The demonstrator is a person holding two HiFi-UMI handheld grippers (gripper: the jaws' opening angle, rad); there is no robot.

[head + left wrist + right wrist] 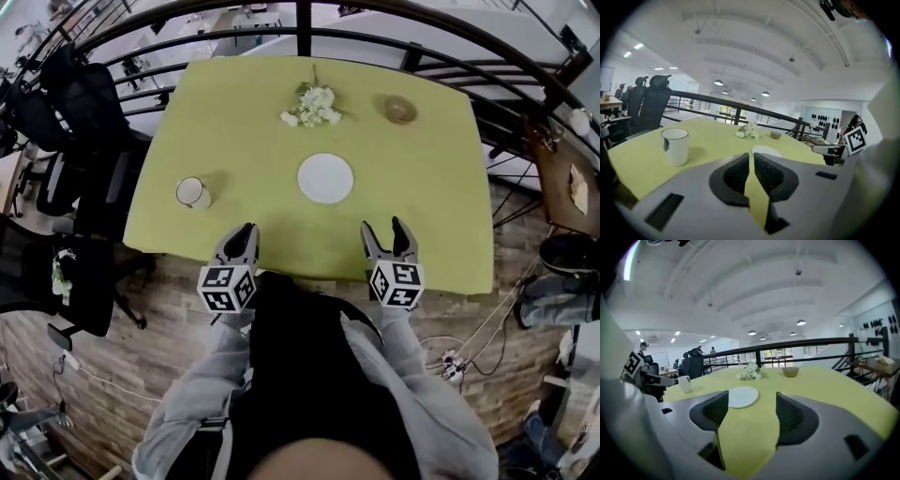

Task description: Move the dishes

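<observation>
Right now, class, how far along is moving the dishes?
Done: nothing visibly; the plate, cup and bowl sit on the table. In hand: nothing; left gripper shut, right gripper open, both empty at the near edge. Left: every dish.

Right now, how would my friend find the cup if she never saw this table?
Find the big green table by the black railing. On its left side, near the black chairs, stands a white cup. It is the only tall dish: the plate is flat, the bowl is brown and low.
</observation>
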